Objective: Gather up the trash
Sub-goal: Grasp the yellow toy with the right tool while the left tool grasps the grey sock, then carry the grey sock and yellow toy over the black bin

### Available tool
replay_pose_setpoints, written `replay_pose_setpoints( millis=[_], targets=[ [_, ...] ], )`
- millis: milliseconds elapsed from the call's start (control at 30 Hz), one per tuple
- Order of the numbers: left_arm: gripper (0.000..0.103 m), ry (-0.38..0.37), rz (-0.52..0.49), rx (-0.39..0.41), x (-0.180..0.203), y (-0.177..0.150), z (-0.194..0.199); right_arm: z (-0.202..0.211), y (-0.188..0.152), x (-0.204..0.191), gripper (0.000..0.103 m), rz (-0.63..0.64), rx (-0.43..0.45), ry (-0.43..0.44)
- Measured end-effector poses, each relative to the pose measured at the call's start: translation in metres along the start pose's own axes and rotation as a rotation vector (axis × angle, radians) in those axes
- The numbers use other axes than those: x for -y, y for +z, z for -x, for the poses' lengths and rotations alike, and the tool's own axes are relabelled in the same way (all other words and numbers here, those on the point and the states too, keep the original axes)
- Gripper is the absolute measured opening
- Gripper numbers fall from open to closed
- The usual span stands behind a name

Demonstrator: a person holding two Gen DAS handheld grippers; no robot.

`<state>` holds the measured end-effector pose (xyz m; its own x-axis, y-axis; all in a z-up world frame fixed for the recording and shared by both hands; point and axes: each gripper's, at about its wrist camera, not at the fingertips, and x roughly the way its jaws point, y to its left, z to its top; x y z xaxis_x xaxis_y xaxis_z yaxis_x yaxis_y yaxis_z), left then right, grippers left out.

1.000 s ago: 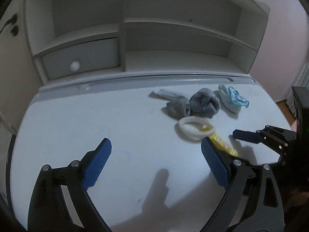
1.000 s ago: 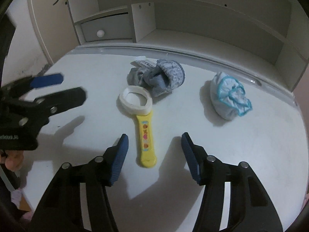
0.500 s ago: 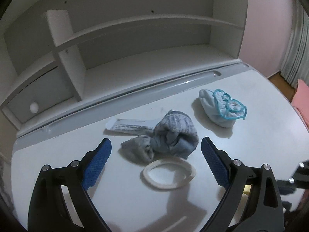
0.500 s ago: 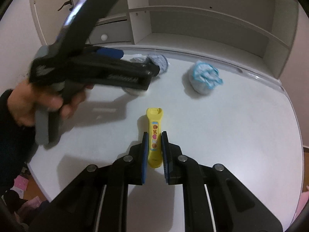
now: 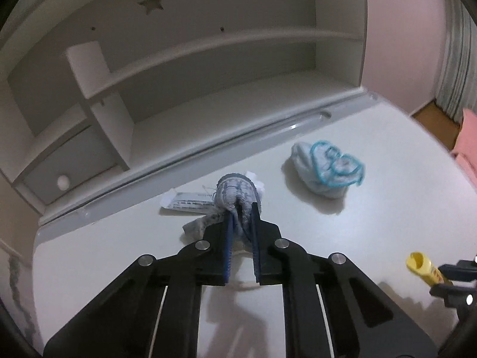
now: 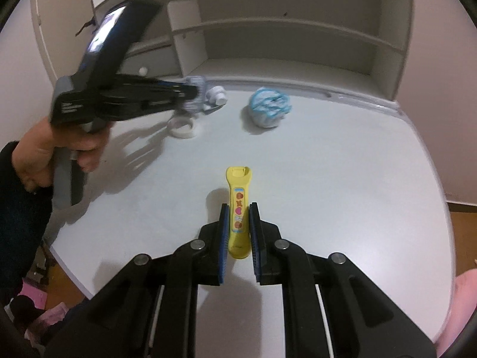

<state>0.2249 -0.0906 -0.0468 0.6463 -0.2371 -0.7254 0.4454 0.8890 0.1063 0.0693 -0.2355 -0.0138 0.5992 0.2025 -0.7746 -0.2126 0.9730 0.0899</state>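
Note:
A balled grey sock (image 5: 235, 192) sits at the back of the white table (image 5: 387, 223). My left gripper (image 5: 241, 213) is closing its jaws on it, and the blue pads press its near side. From the right wrist the left gripper (image 6: 190, 92) shows at the sock (image 6: 196, 97), held by a person's hand (image 6: 44, 149). My right gripper (image 6: 238, 211) is shut on a yellow toy handle (image 6: 238, 191) and holds it slightly above the table. The handle's tip (image 5: 420, 264) also shows at the right edge of the left wrist view.
A white paper wrapper (image 5: 186, 203) lies behind the grey sock. A white sock with blue trim (image 5: 325, 170) lies to the right (image 6: 269, 107). A white ring (image 6: 182, 126) rests on the table near the left gripper. A white shelf unit (image 5: 208, 113) backs the table.
The left gripper moved in over the grey sock and went from wide open to closed on it. The right gripper closed on the yellow handle and drew it away from the white ring.

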Motion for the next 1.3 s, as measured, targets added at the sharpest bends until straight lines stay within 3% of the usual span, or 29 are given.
replay_pose_setpoints(
  millis=[200,333,433,633,833,1000,1300],
  targets=[
    [0.008,0.001,0.032,0.079,0.015,0.001,0.055,0.051,-0.017,0.037,0.014,-0.078,0.070,-0.058],
    [0.008,-0.053,0.032,0.129,0.050,0.001,0.092,0.092,-0.042,0.074,0.014,-0.156,0.115,-0.123],
    [0.008,-0.142,-0.016,0.172,0.108,-0.004,0.122,0.116,-0.067,0.103,0.014,-0.216,0.126,-0.179],
    [0.008,-0.405,-0.133,0.197,0.245,-0.028,0.150,0.162,-0.149,0.177,0.014,-0.355,0.087,-0.344],
    [0.008,-0.617,-0.252,0.128,0.371,-0.070,0.144,0.189,-0.238,0.242,0.014,-0.519,0.020,-0.451],
    [0.008,-0.707,-0.327,0.025,0.442,-0.112,0.106,0.182,-0.298,0.276,0.014,-0.638,-0.028,-0.464],
    [0.008,-0.735,-0.341,-0.219,0.513,-0.165,0.017,0.145,-0.355,0.290,0.014,-0.720,-0.121,-0.435]
  ],
)
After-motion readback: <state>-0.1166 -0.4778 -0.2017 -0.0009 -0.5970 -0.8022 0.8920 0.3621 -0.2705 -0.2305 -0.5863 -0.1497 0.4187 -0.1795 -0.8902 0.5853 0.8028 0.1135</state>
